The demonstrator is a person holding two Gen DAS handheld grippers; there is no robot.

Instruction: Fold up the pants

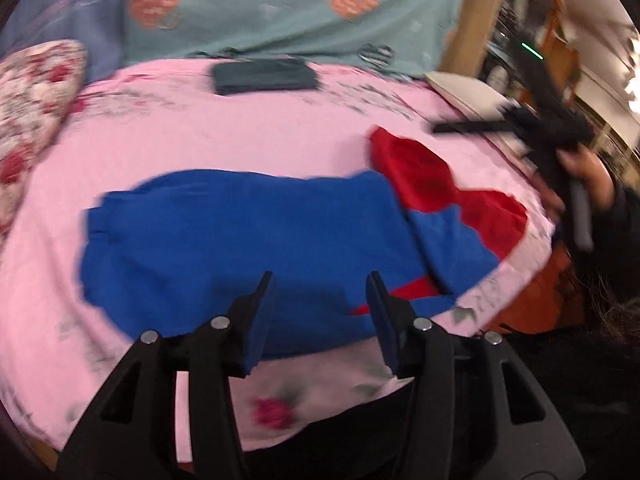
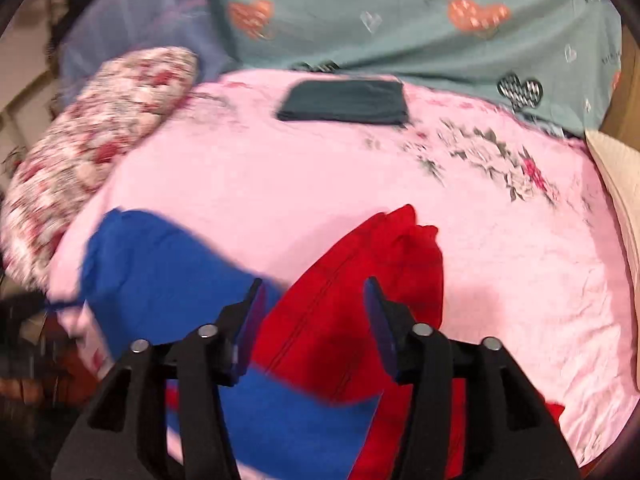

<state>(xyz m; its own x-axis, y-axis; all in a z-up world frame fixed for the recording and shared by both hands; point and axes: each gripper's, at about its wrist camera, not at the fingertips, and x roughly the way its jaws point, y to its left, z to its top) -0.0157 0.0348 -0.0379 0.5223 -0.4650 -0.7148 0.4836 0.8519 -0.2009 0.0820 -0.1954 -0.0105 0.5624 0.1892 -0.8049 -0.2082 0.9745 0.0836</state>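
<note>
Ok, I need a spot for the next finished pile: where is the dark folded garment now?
The dark folded garment lies at the far edge of the pink bedsheet, near the teal heart-print cover, beyond the blue pants; both views show it.

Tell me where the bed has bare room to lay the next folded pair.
Bare pink sheet lies between the dark folded garment and the blue pants, and another patch right of the red pants, up to the flower print. The near edge is crowded: blue and red overlap there, under both open grippers.
</note>
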